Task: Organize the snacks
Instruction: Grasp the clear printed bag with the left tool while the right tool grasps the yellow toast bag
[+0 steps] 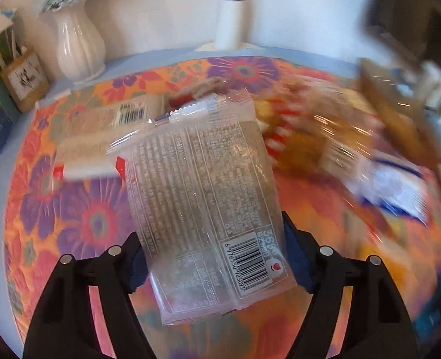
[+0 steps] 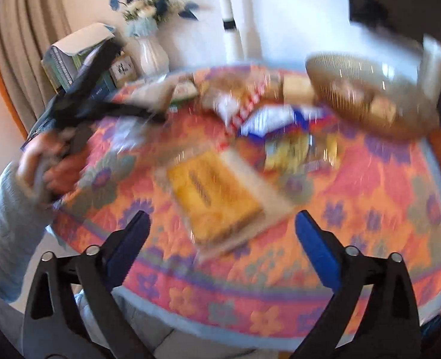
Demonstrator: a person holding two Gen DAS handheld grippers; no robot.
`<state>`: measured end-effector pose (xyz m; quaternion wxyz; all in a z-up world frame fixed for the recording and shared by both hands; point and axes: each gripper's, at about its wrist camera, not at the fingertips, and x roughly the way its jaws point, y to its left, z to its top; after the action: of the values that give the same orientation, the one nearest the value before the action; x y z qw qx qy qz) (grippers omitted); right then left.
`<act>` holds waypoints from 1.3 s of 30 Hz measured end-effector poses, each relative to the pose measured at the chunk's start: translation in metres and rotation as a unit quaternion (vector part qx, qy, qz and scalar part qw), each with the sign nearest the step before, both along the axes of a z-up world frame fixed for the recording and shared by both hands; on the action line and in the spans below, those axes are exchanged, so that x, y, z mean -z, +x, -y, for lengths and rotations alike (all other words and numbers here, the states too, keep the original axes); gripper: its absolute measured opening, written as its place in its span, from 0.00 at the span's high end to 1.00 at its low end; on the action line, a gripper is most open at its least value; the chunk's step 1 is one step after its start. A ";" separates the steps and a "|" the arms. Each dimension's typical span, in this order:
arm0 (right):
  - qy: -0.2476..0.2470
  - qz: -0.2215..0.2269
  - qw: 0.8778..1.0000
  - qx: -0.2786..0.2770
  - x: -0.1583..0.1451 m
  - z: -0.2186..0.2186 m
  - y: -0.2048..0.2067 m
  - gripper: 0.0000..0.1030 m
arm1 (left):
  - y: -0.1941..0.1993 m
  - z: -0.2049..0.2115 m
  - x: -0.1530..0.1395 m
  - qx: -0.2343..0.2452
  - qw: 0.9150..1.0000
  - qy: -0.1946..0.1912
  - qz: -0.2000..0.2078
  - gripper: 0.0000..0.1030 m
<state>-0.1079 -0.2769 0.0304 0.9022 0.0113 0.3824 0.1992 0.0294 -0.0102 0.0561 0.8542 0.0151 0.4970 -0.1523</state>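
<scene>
Transport is the step in hand: your left gripper (image 1: pixel 214 257) has its jaws clamped on a clear snack packet (image 1: pixel 202 197), lifted above the floral bench (image 1: pixel 79 215). Your right gripper (image 2: pixel 220 245) hangs empty, jaws apart. Next, I judge, carry it to the mesh bowl (image 2: pixel 355 89).

- snack packet (image 1: pixel 202 203): clear glossy plastic film, crinkled, printed text and a paper-look barcode label
- left gripper (image 1: pixel 217 257): matt black plastic fingers, blue rubbery-looking pads, shiny metal studs
- right gripper (image 2: pixel 221 248): same matt black plastic, blue pads
- tablecloth (image 1: pixel 79 209): quilted cloth, matt, floral print
- vase (image 1: pixel 78 45): glossy white ceramic, ribbed
- basket (image 2: pixel 349 89): ribbed, maybe woven or plastic, too blurred to tell
- yellow packet (image 2: pixel 217 197): glossy wrapper
</scene>
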 end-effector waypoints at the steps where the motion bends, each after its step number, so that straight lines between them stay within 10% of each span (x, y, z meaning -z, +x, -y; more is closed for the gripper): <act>1: -0.007 0.002 1.000 -0.006 0.000 -0.003 0.006 0.03 | -0.016 -0.012 -0.006 0.017 1.000 -0.020 -0.002 0.29; 10: -0.017 -0.083 0.996 -0.038 0.046 -0.037 0.064 0.03 | -0.075 -0.061 0.022 0.062 0.996 0.031 -0.047 0.26; 14: -0.058 -0.073 0.994 -0.057 0.041 -0.057 0.037 0.03 | -0.082 -0.058 0.024 0.064 0.997 0.037 -0.025 0.08; 20: -0.081 -0.082 0.993 -0.021 0.052 -0.060 0.048 0.03 | -0.091 -0.051 0.034 0.020 0.999 0.037 0.015 0.11; 26: -0.139 -0.009 0.989 -0.038 0.043 -0.090 0.031 0.23 | -0.098 -0.052 0.028 0.016 0.998 0.059 0.032 0.29; 34: -0.067 0.033 0.995 -0.061 0.004 -0.100 0.007 0.25 | -0.099 -0.063 -0.019 -0.008 0.997 0.033 0.067 0.29; 39: -0.025 0.077 0.996 -0.027 -0.050 -0.069 0.014 0.25 | -0.095 -0.033 -0.071 -0.009 0.986 0.090 0.140 0.29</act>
<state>-0.0943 -0.2079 0.0801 0.9233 -0.0370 0.3169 0.2138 -0.0654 0.0223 0.1267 0.9119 0.1085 0.3838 -0.0962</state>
